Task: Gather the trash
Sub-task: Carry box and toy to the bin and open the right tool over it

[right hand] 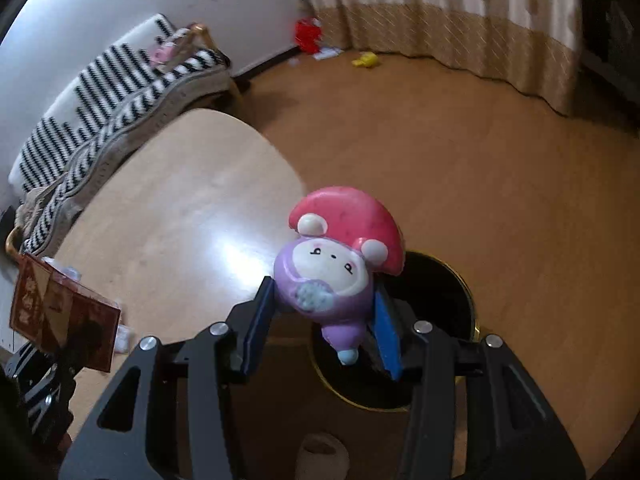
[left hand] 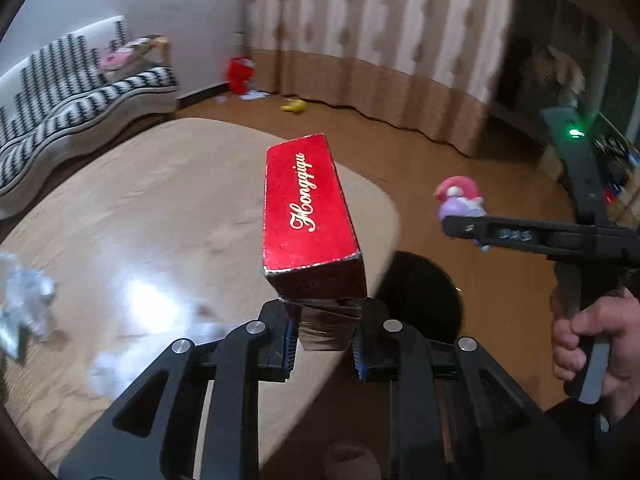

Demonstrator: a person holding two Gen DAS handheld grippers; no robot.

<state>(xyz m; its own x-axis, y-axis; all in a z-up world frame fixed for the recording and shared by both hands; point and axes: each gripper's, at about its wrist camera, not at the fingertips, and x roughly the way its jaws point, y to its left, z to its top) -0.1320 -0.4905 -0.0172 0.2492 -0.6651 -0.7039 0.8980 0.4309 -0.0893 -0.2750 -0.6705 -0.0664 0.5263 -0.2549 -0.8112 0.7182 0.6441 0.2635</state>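
The left gripper (left hand: 325,342) was clenched on the lower end of a red box (left hand: 310,204) with gold script, which stood up through the middle of the left wrist view, above the edge of a pale wooden table (left hand: 160,208). The right gripper (right hand: 320,320) grasped a small purple figurine with a pink cap (right hand: 336,264), its blue pads pressed to the toy's sides; the same toy showed at the right of the left wrist view, with the person's hand (left hand: 592,344) on the handle below it.

A dark round bin with a gold rim (right hand: 440,300) stood on the floor just beside the table corner, directly beneath the figurine in the right wrist view and at lower centre in the left. Neither item had been dropped yet, so both pickups looked done and both releases remained.

More seemed left: a crumpled silvery wrapper (left hand: 28,296) lay at the table's left edge, and a yellow item (left hand: 294,106) and a red object (left hand: 240,74) with scattered paper sat on the floor near the curtain at upper centre.
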